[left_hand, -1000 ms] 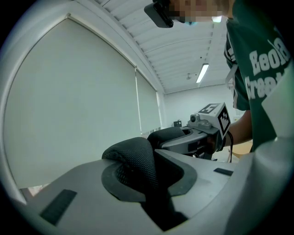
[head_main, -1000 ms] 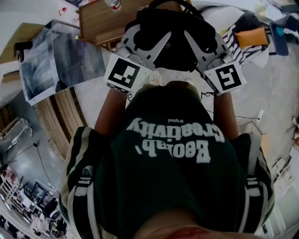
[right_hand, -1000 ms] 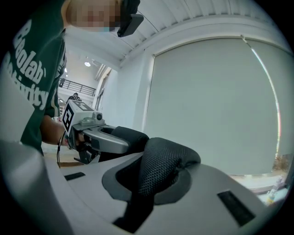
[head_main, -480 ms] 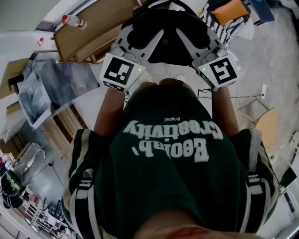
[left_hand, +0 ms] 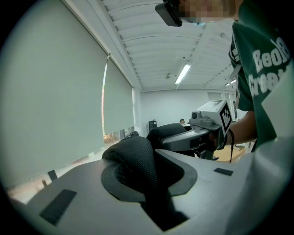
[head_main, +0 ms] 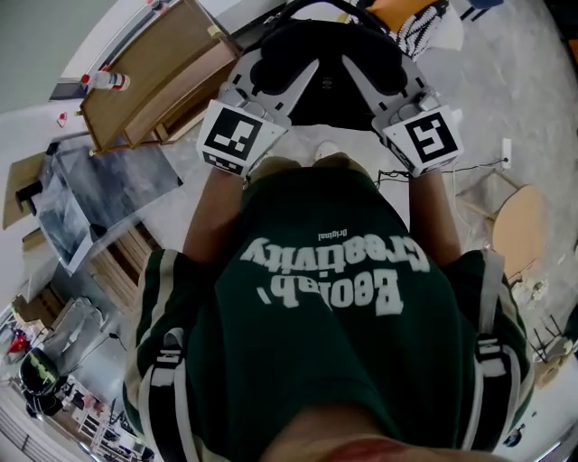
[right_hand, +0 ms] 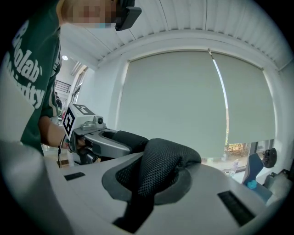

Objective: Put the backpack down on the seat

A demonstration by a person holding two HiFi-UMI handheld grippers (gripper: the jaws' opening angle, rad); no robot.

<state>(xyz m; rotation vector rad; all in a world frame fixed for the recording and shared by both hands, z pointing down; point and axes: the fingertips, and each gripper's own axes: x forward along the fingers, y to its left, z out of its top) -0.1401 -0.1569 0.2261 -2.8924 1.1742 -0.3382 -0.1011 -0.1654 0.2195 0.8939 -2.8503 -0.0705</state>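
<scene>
I hold a black backpack in the air in front of the person's body, between both grippers. My left gripper is shut on a padded black mesh shoulder strap, which bulges up out of its jaws. My right gripper is shut on the other mesh strap in the same way. Each gripper view shows the opposite gripper beside it: the right gripper and the left gripper. A round wooden seat stands on the floor to the right. The backpack's lower part is hidden.
A wooden table with a bottle on it stands at the upper left. A large grey printed sheet lies on wooden slats at the left. Orange and striped cushions lie beyond the backpack. Cables run over the pale floor.
The whole view has swung round with the backpack still held: the wooden table and sheet slid left, the cushions moved toward the top edge, and the round wooden seat came into view at the right.
</scene>
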